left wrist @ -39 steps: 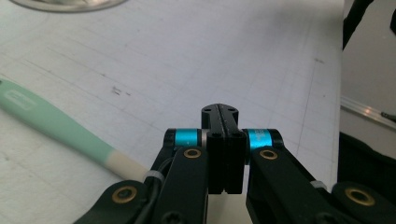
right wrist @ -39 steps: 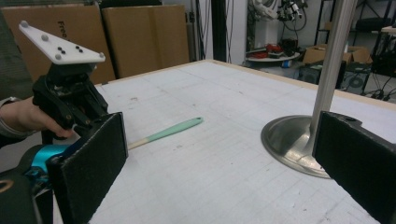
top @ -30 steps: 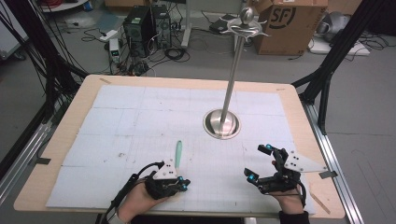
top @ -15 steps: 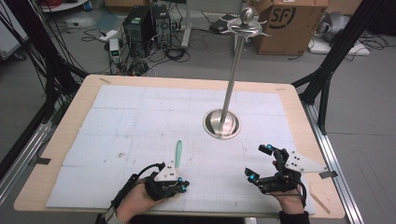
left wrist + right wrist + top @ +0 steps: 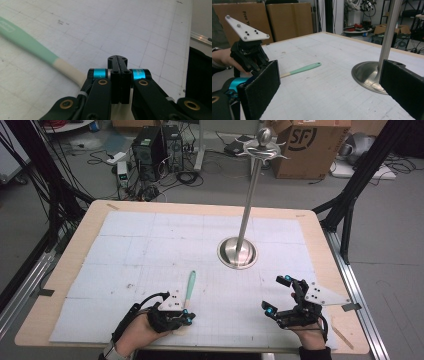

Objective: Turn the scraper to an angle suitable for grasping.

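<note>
Left hand-held gripper (image 5: 186,318): near the bench's (image 5: 90,227) front edge, jaws clenched together with nothing between them.
Green-handled utensil (image 5: 190,284): flat on the white gridded mat (image 5: 150,245), its pale end beside the left jaws (head hidden behind them).
Metal stand (image 5: 238,252): upright pole on a round base, right of centre.
Right hand-held gripper (image 5: 278,295): front right, jaws released wide, empty.

A white gridded mat (image 5: 150,255) is spread over the tabletop (image 5: 90,227); cardboard boxes (image 5: 310,145) and computer towers (image 5: 157,142) are seen beyond
</note>
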A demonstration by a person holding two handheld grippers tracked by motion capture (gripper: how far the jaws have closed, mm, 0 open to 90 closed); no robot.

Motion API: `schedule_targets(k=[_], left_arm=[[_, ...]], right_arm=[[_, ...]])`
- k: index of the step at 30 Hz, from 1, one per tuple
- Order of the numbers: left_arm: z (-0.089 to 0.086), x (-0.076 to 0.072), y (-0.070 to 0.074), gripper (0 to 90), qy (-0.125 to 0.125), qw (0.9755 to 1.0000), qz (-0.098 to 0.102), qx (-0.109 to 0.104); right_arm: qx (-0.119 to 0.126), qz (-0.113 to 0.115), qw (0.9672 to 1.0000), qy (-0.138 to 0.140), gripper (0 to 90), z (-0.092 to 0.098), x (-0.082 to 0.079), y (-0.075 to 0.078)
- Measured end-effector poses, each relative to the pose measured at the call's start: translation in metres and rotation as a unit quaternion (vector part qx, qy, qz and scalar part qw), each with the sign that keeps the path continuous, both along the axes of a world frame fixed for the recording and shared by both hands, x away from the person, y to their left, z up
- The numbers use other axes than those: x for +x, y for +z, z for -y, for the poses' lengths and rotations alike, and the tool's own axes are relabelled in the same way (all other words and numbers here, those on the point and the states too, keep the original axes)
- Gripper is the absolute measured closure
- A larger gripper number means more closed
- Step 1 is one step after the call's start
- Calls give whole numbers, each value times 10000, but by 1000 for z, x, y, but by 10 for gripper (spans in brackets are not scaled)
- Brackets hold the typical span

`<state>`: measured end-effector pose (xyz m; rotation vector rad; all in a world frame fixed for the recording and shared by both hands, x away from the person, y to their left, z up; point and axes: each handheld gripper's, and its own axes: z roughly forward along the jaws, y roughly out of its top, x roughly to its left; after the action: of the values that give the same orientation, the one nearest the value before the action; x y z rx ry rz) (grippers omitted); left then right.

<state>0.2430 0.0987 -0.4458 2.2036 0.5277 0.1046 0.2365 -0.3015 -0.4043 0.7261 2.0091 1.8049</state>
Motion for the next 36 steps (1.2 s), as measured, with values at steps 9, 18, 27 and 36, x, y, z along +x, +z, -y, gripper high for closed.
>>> schedule_targets(k=[9, 18, 27, 36], left_arm=[[-3, 9, 2, 899, 301, 9988, 261, -293], [-2, 19, -4, 900, 425, 9990, 99, -134], [-16, 19, -1, 900, 356, 9994, 55, 1], [-37, 17, -1, 900, 263, 9996, -62, -47]], right_arm=[[-6, 14, 10000, 2, 25, -1, 1, 0], [-64, -27, 10000, 13, 25, -3, 2, -2], [-111, -25, 9999, 28, 25, -4, 0, -2], [-93, -30, 10000, 13, 25, -3, -1, -2]])
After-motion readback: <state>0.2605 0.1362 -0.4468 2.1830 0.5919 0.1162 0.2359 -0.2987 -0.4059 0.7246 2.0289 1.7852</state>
